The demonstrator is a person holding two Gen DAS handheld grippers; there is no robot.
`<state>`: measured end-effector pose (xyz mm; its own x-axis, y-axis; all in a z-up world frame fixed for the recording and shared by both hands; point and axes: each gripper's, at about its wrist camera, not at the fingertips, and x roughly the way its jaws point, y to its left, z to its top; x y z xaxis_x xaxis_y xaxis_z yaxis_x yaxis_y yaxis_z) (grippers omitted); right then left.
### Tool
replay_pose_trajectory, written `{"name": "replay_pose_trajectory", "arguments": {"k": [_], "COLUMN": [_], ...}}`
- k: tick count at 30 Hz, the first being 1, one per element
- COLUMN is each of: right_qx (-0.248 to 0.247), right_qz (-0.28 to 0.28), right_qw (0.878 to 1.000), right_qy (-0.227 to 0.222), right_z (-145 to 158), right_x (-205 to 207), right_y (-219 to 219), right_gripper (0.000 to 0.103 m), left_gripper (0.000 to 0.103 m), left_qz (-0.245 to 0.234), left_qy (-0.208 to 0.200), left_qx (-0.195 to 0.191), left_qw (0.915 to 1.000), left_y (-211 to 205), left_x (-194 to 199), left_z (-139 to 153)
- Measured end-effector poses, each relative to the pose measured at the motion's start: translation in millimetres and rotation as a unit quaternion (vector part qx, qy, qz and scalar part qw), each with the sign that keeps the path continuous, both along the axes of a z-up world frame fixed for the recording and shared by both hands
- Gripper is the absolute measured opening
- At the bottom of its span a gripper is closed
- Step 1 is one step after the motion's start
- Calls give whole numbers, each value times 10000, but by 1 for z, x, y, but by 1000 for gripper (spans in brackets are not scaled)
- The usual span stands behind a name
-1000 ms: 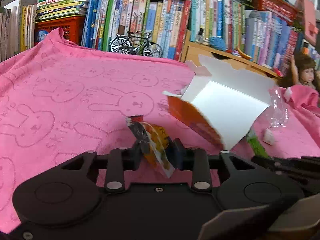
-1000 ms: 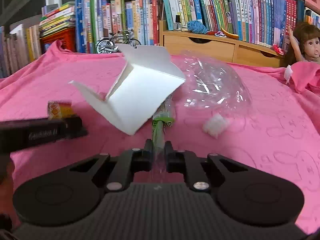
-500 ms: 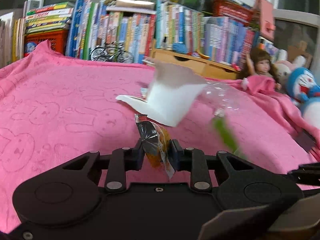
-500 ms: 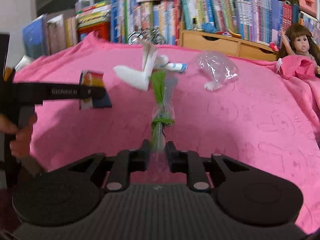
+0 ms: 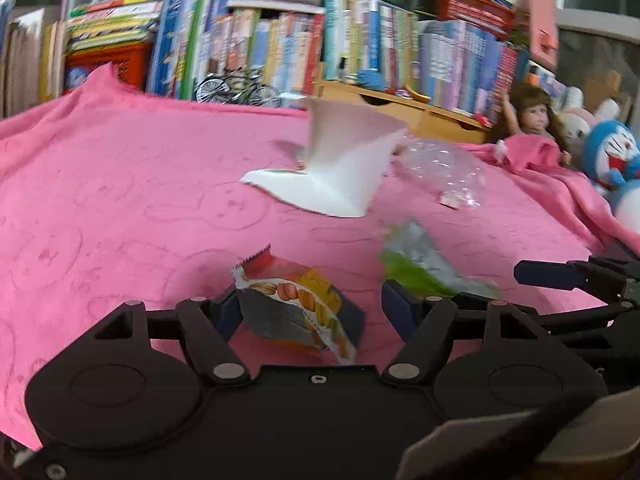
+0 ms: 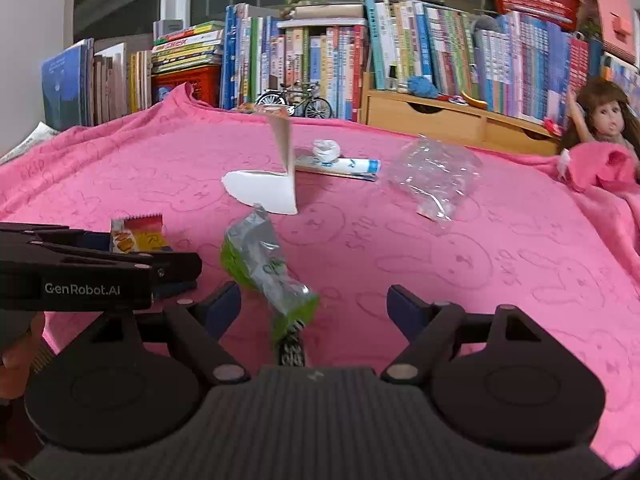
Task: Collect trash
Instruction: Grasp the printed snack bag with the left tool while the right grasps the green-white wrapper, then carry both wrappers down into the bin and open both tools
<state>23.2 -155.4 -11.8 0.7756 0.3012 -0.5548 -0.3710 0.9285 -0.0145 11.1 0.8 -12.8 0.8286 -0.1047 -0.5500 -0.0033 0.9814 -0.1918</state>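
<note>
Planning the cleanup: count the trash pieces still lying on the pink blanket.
4, maybe more hidden: white carton, crumpled tissue behind it, tube beside the tissue, clear bag to the right.

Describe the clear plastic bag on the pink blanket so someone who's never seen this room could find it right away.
Start at the pink blanket spread in front of the bookshelf. On its right side, short of the doll, lies the clear plastic bag, just right of the white and blue tube. It is the only see-through piece there, crumpled and shiny; its neighbours are opaque white card or printed wrappers.
</note>
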Motion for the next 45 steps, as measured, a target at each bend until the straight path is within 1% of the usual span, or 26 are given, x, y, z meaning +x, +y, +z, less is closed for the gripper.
{"name": "replay_pose_trajectory", "arguments": {"k": [1,2,3,4,5,6,7,8,10,14,19,22,24,27,28,31,35,38,41,45], "right_qx": [21,35,40,64,87,63,46,82,142,183,320,378,387,401,415,371,441,444,528,414], "right_qz": [22,61,106,148,150,102,113,136,143,170,175,192,186,101,83,-27,-227,-422,-510,-583], "right_qw": [10000,9999,9996,9993,9990,9993,9995,9995,9996,9997,9993,9991,9990,9988,9985,9975,9922,9865,9806,9736], "right_qy": [46,121,240,348,417,365,300,273,210,56,11,59,140,278,345,601,1143,1516,1817,2167], "right_z": [-1,-3,-5,-8,-10,-11,-11,-11,-8,0,7,6,2,-8,-12,-28,-58,-81,-98,-117], "right_x": [3,6,10,11,11,8,4,0,-10,-29,-62,-85,-100,-123,-129,-146,-156,-159,-161,-160], "right_y": [1,3,4,6,6,7,7,6,4,2,-5,-10,-13,-19,-20,-24,-29,-31,-32,-29], "right_gripper": [86,80,70,60,39,33,33,32,32,32,32,32,32,32,32,32,32,32,32,33], "left_gripper": [71,70,68,58,50,43,36,35,31,29,29,29,29,29,29,29,29,29,29,29], "left_qz": [47,56,39,34,43,21,1,-6,-32,-104,-186,-264,-362,-511,-560,-714,-798,-766,-756,-747], "left_qy": [11,21,-42,-51,-30,-18,-5,16,0,-117,-239,-239,-154,20,86,401,791,1211,1669,2017], "left_qx": [-86,-155,-193,-169,-82,-30,-75,-146,-227,-170,-303,-321,-261,87,127,57,169,342,449,467], "left_qw": [10000,9999,9998,9998,10000,10000,10000,9999,9997,9997,9991,9988,9989,9987,9983,9966,9935,9891,9820,9755], "left_y": [4,7,9,10,10,9,10,11,13,11,6,1,-4,-13,-15,-18,-26,-32,-35,-35], "left_x": [2,4,5,6,6,6,4,3,-1,-17,-52,-77,-93,-112,-118,-131,-143,-145,-145,-146], "left_z": [-3,-6,-8,-8,-8,-7,-5,-4,0,9,19,20,19,11,8,-4,-31,-60,-88,-111]}}
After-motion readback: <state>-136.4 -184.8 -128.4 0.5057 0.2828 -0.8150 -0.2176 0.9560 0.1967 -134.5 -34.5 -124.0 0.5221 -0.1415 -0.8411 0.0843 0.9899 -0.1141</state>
